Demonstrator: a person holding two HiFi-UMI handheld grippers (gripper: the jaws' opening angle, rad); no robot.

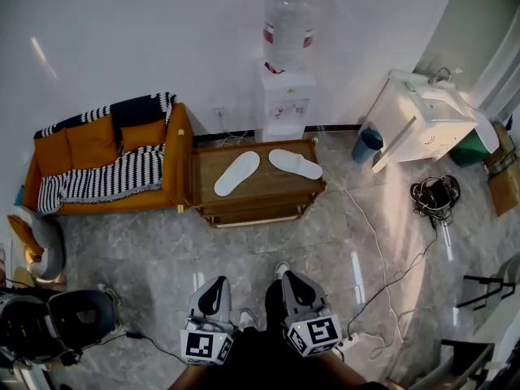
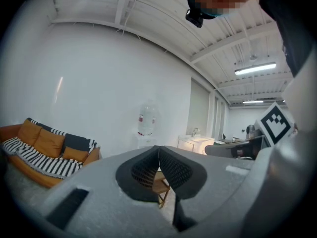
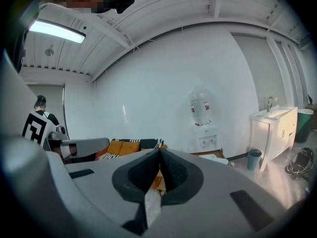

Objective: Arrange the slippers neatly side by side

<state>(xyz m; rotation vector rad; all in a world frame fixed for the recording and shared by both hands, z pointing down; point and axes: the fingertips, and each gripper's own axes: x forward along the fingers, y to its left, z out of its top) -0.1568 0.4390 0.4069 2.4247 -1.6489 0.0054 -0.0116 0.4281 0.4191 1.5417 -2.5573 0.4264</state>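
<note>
Two white slippers lie on a low wooden table (image 1: 292,195). The left slipper (image 1: 236,173) is angled up to the right, the right slipper (image 1: 295,163) is angled down to the right, and their near ends splay apart. My left gripper (image 1: 214,287) and right gripper (image 1: 292,279) hang side by side over the floor, well short of the table. Each one has its jaws pressed together with nothing between them, as the left gripper view (image 2: 158,148) and right gripper view (image 3: 159,150) both show. Part of the table (image 2: 162,185) peeks out under the left jaws.
An orange sofa (image 1: 106,165) with a striped blanket stands left of the table. A water dispenser (image 1: 286,96) is behind it, a white sink cabinet (image 1: 422,120) and a blue bin (image 1: 367,145) to the right. Cables (image 1: 382,250) cross the marble floor; a black chair (image 1: 77,319) sits lower left.
</note>
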